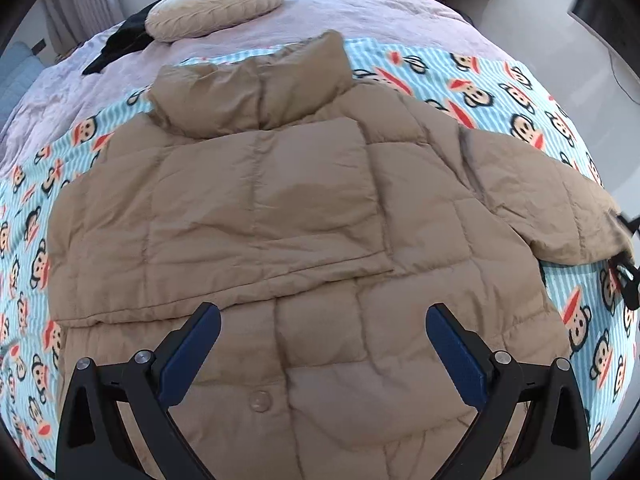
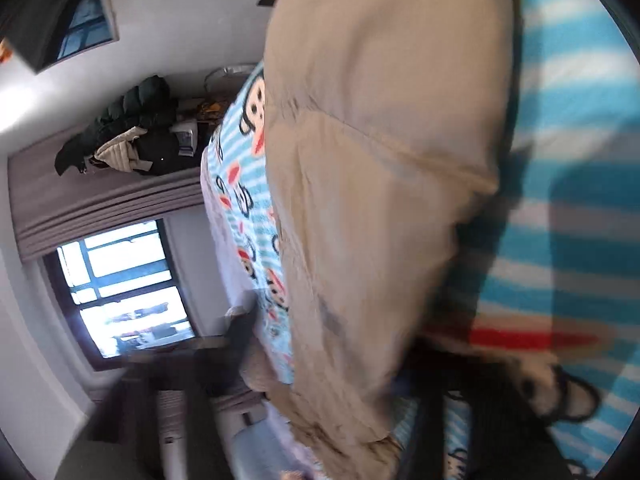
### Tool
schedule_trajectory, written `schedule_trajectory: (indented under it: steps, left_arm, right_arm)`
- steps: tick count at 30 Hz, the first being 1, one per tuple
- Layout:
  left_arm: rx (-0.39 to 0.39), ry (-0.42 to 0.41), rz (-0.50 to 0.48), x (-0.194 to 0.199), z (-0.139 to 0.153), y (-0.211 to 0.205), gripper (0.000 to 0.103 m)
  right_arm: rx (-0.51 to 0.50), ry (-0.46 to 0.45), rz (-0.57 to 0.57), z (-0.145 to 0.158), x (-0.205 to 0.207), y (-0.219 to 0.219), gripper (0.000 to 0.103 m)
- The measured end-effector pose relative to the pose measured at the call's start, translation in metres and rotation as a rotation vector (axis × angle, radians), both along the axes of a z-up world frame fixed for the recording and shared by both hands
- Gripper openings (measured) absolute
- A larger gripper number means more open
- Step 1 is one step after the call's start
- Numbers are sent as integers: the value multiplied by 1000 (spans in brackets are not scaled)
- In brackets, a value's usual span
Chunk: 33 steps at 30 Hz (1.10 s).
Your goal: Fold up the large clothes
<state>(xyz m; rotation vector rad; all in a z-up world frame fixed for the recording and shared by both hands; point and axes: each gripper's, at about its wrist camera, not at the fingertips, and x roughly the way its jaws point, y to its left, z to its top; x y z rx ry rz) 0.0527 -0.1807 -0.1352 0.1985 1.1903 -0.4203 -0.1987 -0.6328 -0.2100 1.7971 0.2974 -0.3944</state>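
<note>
my left fingers (image 1: 320, 344) wide over jacket (image 1: 280, 208) hem | right fingers (image 1: 624, 240) gripping its right sleeve (image 2: 380, 200) cuff | sleeve runs left toward body

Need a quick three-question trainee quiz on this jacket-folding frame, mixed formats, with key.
1. True or false: the tan quilted puffer jacket lies on a plain white sheet.
2. In the left wrist view, the left gripper is: A) clamped on the collar B) open above the jacket's lower part C) holding the round beige cushion.
3. Fill in: the jacket sleeve that reaches towards the right gripper lies on the ___-print striped blanket.

Key: 1 false; 2 B; 3 monkey.
</note>
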Motion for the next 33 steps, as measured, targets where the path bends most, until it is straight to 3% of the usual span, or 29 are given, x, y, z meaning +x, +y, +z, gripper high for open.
schedule_trajectory:
  steps: [1, 5, 11, 16, 20, 24, 27, 33]
  left_arm:
    - [-1, 5, 8, 2, 0, 3, 103]
    - [-5, 13, 65, 11, -2, 27, 103]
    - [-9, -20, 159, 28, 5, 70, 103]
    - [-10, -66, 229, 43, 15, 112, 103]
    - [-12, -89, 284, 56, 16, 149, 103]
    - [-20, -76, 330, 63, 7, 181, 103]
    - [-22, -62, 342, 67, -2, 195, 103]
    - [-40, -28, 333, 71, -16, 202, 103]
  right_arm:
    - [2, -12, 9, 0, 7, 1, 6]
    - [-88, -62, 91, 22, 40, 12, 6]
    - [-283, -116, 335, 86, 123, 54, 6]
    - [-578, -134, 654, 156, 220, 143, 6]
    - [-802, -93, 887, 177, 270, 242, 6]
    - [-912, 0, 1086, 138, 297, 342, 6]
    - [-937, 80, 1178, 99, 299, 386, 6]
    - [-888, 255, 1237, 26, 292, 405, 6]
